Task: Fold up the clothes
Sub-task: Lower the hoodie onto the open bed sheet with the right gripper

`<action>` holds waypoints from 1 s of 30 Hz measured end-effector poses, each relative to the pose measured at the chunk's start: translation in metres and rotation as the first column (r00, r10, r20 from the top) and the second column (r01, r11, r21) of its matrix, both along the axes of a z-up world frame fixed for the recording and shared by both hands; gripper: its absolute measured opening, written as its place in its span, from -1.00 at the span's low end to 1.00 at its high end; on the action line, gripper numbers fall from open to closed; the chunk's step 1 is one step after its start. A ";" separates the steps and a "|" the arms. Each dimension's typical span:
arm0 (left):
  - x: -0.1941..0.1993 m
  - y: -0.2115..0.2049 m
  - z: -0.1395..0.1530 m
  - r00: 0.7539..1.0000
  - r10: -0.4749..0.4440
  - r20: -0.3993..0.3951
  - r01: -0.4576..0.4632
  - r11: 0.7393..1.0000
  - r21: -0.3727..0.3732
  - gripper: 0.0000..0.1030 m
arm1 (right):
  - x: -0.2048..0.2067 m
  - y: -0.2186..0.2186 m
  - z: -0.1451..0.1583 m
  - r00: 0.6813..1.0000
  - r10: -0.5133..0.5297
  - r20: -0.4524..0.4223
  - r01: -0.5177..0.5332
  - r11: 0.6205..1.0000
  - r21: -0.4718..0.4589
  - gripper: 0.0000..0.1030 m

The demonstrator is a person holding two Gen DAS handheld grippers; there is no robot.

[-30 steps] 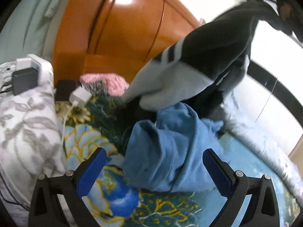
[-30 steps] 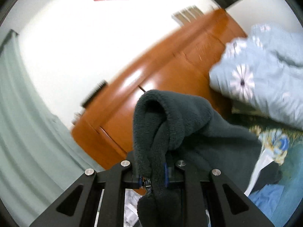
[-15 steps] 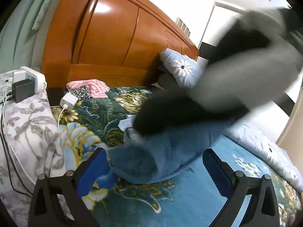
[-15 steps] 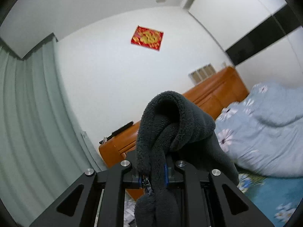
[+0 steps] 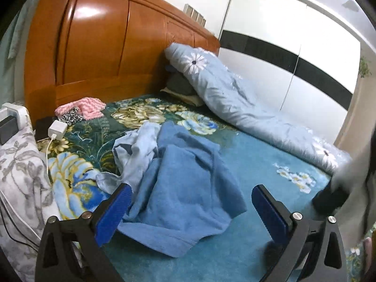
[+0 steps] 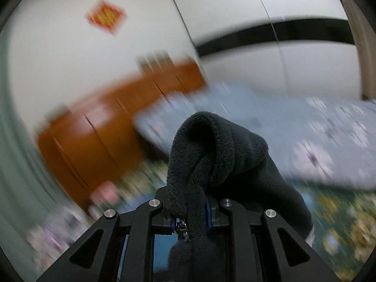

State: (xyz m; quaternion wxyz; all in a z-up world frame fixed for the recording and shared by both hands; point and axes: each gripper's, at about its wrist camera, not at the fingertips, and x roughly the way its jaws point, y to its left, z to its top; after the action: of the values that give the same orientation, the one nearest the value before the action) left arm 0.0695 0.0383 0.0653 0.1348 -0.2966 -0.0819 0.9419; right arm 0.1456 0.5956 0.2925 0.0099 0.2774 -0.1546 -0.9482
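Behind the right gripper (image 6: 190,219), clamped on a dark fleece (image 6: 218,155), the room is blurred. The left gripper (image 5: 191,202) hangs wide open, empty, over a blue top (image 5: 185,188); the blanket (image 5: 258,164) beside lies bare.

We see a glossy orange wooden headboard (image 5: 112,47) rising behind the floral bedspread (image 5: 253,162), with a white wall above it bearing a red square decoration (image 6: 105,18). To the headboard's right we find a white wardrobe (image 5: 293,54) crossed by a black band, and to its left a pale green curtain (image 6: 14,164).
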 end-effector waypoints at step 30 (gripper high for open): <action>-0.120 0.098 -0.085 0.980 0.028 0.197 0.048 0.929 -0.367 0.92 | 0.098 -0.059 -0.175 0.981 -0.178 0.076 0.172 0.982 0.079 0.60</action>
State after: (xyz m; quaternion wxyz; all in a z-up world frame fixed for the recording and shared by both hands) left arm -0.0501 0.1364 -0.0200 0.0724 -0.4097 0.0853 0.9053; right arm 0.2437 0.5362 0.1179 -0.0898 0.3018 -0.1443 -0.9381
